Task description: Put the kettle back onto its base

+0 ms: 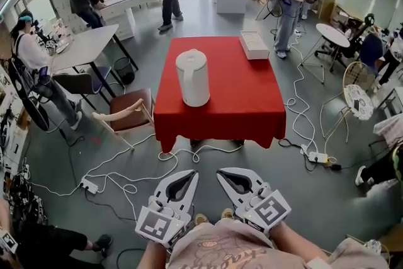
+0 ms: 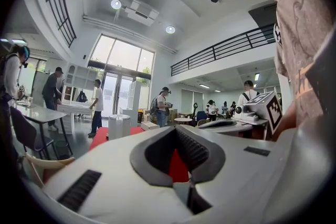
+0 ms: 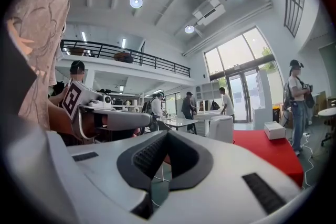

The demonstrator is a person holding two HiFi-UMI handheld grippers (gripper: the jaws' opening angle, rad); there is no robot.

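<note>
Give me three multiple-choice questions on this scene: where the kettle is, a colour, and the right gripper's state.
1. The kettle stands: A on the floor; B on the table; C on a chair.
2. The table's cloth is: A blue; B green; C red.
3. The jaws of the right gripper are: A shut and empty; B shut on the kettle; C wide open.
1 B: it stands upright on the tabletop. 2 C: the head view shows red. 3 A: the jaw tips meet, nothing between.
</note>
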